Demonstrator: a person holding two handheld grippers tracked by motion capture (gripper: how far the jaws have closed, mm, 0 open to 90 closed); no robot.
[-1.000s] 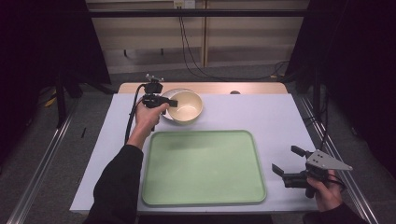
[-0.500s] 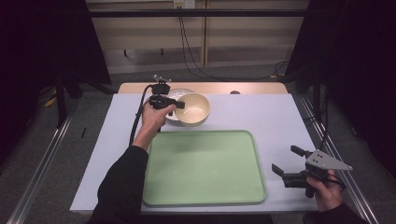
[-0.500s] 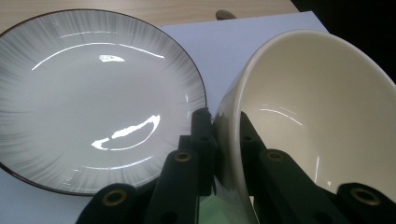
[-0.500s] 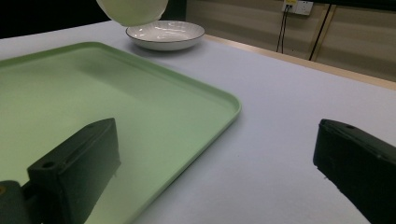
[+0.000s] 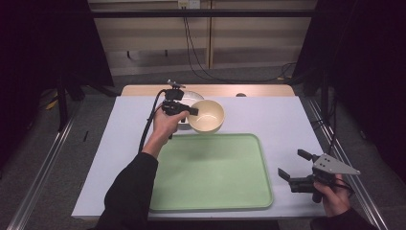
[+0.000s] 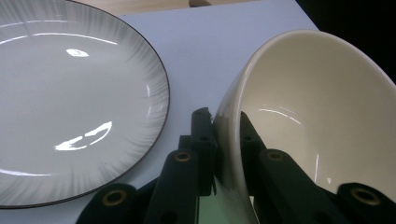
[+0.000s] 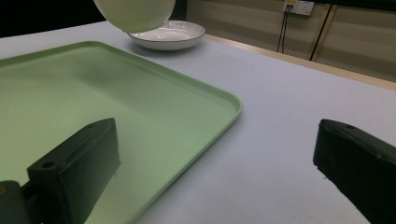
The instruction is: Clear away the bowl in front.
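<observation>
A cream bowl [image 5: 208, 115] hangs in the air just above the far edge of the green tray [image 5: 210, 191], tilted. My left gripper [image 5: 191, 111] is shut on its rim, one jaw inside and one outside, as the left gripper view shows on the bowl [image 6: 308, 116]. Behind it a white plate [image 6: 70, 107] with a dark rim lies flat on the white table; the same plate [image 7: 168, 35] appears past the tray [image 7: 70, 102] in the right gripper view, under the lifted bowl [image 7: 135, 14]. My right gripper [image 5: 293, 165] is open near the table's front right corner, nothing between its jaws.
The white table top [image 5: 282, 120] has free room right of the tray. A wooden strip [image 5: 258, 90] runs along its far edge. Cables [image 5: 191, 43] hang against the back wall, and dark curtains flank both sides.
The left gripper has lifted the bowl off the plate and carried it right and toward the tray. The plate now lies uncovered behind it. The right gripper has stayed put.
</observation>
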